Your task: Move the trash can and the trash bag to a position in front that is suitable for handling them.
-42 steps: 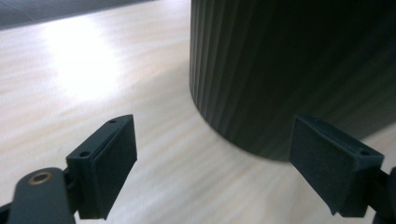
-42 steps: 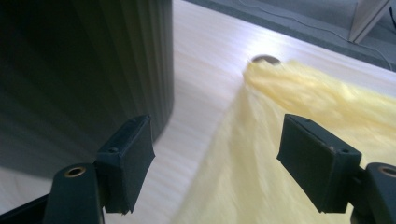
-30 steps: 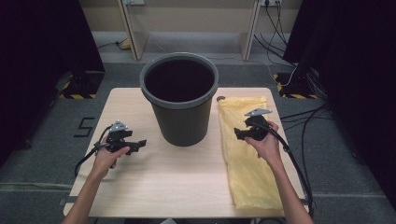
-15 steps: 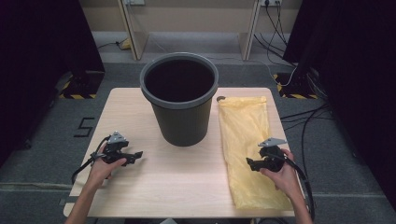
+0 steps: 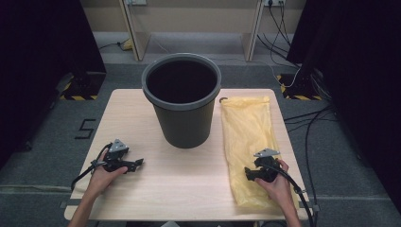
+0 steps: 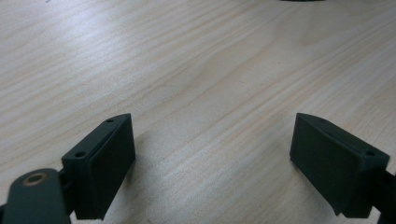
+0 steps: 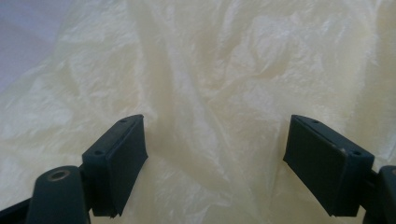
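A dark grey bucket (image 5: 182, 113) stands upright at the far middle of the wooden table (image 5: 127, 118). To its right a flat yellow plastic bag (image 5: 246, 127) lies lengthwise. My right gripper (image 5: 247, 172) hovers low over the bag's near end; its jaws have just been opening. They stand open over the crinkled bag (image 7: 224, 70), and nothing is pinched in the right gripper (image 7: 215, 135). Near the table's front left, my left gripper (image 5: 137, 164) points right. In its own view the left gripper (image 6: 212, 135) is open over bare wood (image 6: 187, 56).
Black cables (image 5: 307, 142) run over the grey floor right of the table. A number five marking (image 5: 85, 128) sits on the floor at the left. Dark curtains flank both sides, and wooden furniture legs stand behind the table.
My right hand has come down the bag from beside the bucket to its near end and sunk lower. The left hand has drifted slightly nearer the front edge.
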Action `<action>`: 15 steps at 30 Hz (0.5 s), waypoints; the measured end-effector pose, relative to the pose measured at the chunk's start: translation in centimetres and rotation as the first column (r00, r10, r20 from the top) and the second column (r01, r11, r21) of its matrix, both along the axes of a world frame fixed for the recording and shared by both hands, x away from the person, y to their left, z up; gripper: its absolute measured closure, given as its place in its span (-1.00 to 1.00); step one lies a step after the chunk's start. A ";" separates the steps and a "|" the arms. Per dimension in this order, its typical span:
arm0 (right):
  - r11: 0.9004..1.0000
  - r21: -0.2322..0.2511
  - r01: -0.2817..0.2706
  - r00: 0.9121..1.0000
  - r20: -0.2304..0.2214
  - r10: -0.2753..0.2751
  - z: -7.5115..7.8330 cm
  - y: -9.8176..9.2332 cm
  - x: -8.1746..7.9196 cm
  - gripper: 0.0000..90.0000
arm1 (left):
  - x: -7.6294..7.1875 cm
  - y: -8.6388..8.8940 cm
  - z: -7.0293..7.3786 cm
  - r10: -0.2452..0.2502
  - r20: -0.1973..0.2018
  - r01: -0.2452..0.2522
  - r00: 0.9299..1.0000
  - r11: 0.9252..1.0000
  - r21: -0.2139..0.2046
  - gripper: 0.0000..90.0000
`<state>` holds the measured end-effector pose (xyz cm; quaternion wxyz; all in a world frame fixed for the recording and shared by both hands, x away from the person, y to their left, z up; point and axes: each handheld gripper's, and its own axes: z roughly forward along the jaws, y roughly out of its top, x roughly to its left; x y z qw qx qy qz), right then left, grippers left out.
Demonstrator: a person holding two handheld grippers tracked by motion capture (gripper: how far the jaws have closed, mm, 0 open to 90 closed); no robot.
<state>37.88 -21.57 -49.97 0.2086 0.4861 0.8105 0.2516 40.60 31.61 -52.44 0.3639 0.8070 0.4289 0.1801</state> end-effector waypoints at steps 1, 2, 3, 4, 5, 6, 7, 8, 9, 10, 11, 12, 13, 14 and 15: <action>1.000 0.012 0.014 1.000 0.004 -0.014 -0.1 0.0 0.4 -0.53 | 0.0 0.0 0.0 0.000 0.000 0.000 1.000 1.000 0.000 -0.71; 1.000 0.020 0.016 1.000 0.007 -0.016 -0.1 0.0 0.7 -0.52 | 0.0 0.0 0.0 0.000 0.000 0.000 1.000 1.000 0.000 -0.71; 0.999 0.031 0.025 1.000 0.011 -0.025 -0.2 -0.1 1.2 -0.52 | 0.0 0.0 0.0 0.000 0.000 0.000 1.000 1.000 0.000 -0.71; 0.999 0.035 0.033 0.999 0.015 -0.033 -0.3 -0.1 1.4 -0.52 | 0.0 0.0 0.0 0.000 0.000 0.000 1.000 1.000 0.000 -0.71; 0.998 0.044 0.051 0.999 0.013 -0.052 -0.3 -0.1 1.8 -0.52 | 0.0 0.0 0.0 0.000 0.000 0.000 1.000 1.000 0.000 -0.71; 0.997 0.043 0.057 0.998 0.016 -0.058 -0.3 0.0 2.3 -0.52 | 0.0 0.0 0.0 0.000 0.000 0.000 1.000 1.000 0.000 -0.71; 0.997 0.041 0.058 0.998 0.018 -0.059 -0.3 0.1 2.7 -0.51 | 0.0 0.0 0.0 0.000 0.000 0.000 1.000 1.000 0.000 -0.71; 0.997 0.036 0.061 0.998 0.021 -0.062 -0.3 0.3 3.0 -0.51 | 0.0 0.0 0.0 0.000 0.000 0.000 1.000 1.000 0.000 -0.71; 0.997 0.026 0.067 0.997 0.029 -0.067 -0.3 0.4 3.5 -0.51 | 0.0 0.0 0.0 0.000 0.000 0.000 1.000 1.000 0.000 -0.71; 0.997 0.024 0.073 0.997 0.030 -0.074 -0.2 0.5 3.8 -0.50 | 0.0 0.0 0.0 0.000 0.000 0.000 1.000 1.000 0.000 -0.71; 0.997 0.027 0.078 0.996 0.033 -0.079 -0.3 0.6 4.3 -0.50 | 0.0 0.0 0.0 0.000 0.000 0.000 1.000 1.000 0.000 -0.72; 0.996 0.031 0.083 0.996 0.032 -0.084 -0.3 0.7 4.6 -0.50 | 0.0 0.0 0.0 0.000 0.000 0.000 1.000 1.000 0.000 -0.72; 0.995 0.033 0.089 0.995 0.033 -0.090 -0.3 0.8 5.0 -0.50 | 0.0 0.0 0.0 0.000 0.000 0.000 1.000 1.000 0.000 -0.72; 0.995 0.029 0.091 0.995 0.037 -0.092 -0.3 0.9 5.4 -0.50 | 0.0 0.0 0.0 -0.001 0.000 0.001 1.000 1.000 0.000 -0.72; 0.995 0.023 0.093 0.995 0.042 -0.094 -0.3 0.9 5.8 -0.50 | 0.0 0.0 0.0 0.000 0.000 0.000 1.000 1.000 0.000 -0.72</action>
